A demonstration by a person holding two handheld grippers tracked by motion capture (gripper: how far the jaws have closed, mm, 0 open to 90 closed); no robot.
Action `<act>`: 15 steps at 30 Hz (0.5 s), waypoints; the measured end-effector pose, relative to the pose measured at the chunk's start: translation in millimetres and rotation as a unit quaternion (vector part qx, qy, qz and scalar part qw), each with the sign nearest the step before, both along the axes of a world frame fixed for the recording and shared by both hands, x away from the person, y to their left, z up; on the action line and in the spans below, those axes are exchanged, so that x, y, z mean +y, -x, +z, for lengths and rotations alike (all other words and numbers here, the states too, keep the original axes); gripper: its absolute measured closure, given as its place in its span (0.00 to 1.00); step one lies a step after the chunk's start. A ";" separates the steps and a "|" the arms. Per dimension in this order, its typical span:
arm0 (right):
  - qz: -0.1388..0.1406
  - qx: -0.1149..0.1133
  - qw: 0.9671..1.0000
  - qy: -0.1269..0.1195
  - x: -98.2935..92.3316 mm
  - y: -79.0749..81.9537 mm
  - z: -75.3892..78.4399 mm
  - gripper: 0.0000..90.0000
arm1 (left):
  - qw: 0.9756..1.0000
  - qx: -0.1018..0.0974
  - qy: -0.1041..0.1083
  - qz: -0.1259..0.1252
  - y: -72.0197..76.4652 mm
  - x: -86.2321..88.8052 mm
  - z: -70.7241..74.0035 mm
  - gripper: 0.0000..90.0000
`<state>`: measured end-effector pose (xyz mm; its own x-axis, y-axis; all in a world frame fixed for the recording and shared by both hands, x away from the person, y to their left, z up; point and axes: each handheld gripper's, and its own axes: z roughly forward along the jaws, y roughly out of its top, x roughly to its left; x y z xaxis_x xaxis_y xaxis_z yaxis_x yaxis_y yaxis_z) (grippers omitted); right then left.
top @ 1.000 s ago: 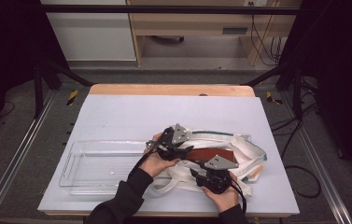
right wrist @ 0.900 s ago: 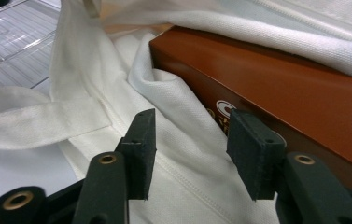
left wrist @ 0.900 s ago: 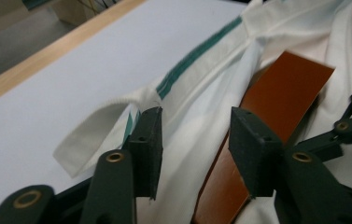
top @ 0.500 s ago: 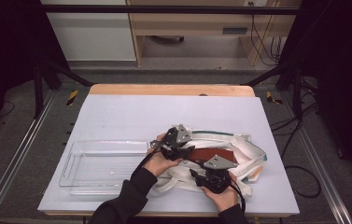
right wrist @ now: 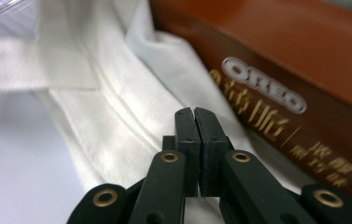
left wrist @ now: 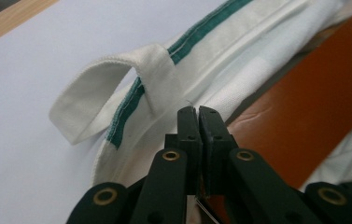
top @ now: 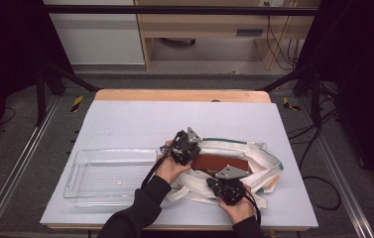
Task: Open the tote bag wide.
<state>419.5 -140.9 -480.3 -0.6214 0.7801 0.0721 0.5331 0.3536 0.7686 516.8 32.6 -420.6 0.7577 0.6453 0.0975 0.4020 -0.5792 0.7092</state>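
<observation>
Both tools have just clamped shut on the white canvas bag: left tool by its green-trimmed edge, right tool beside the brown Oreo box.

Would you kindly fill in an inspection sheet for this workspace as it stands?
Surface: pale table, wooden far edge.
Job's things: white cloth bag with green trim, lying open; brown Oreo box in it.
Clutter: clear tray left of the bag, apparently empty.
Grippers: left hand-held gripper just closed, at the bag's rim; right hand-held gripper just closed, at the bag's cloth beside the box; cloth between jaws cannot be told.
Cables: black cable trailing from the left gripper; more on the floor at right.
Surroundings: metal frame, wooden furniture behind.
</observation>
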 end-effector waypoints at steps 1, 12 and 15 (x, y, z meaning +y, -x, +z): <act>0.002 0.003 1.000 -0.001 -0.1 1.2 -0.2 1.00 | 1.000 0.000 0.002 0.003 -1.8 -0.1 -1.7 0.98; 0.009 0.000 1.000 -0.007 -2.2 5.9 -3.9 0.99 | 0.999 0.001 0.013 0.035 -13.1 1.2 -23.2 0.95; 0.005 0.002 1.000 -0.012 -2.6 6.0 -4.3 0.99 | 0.999 0.008 0.023 0.044 -14.0 2.6 -23.8 0.93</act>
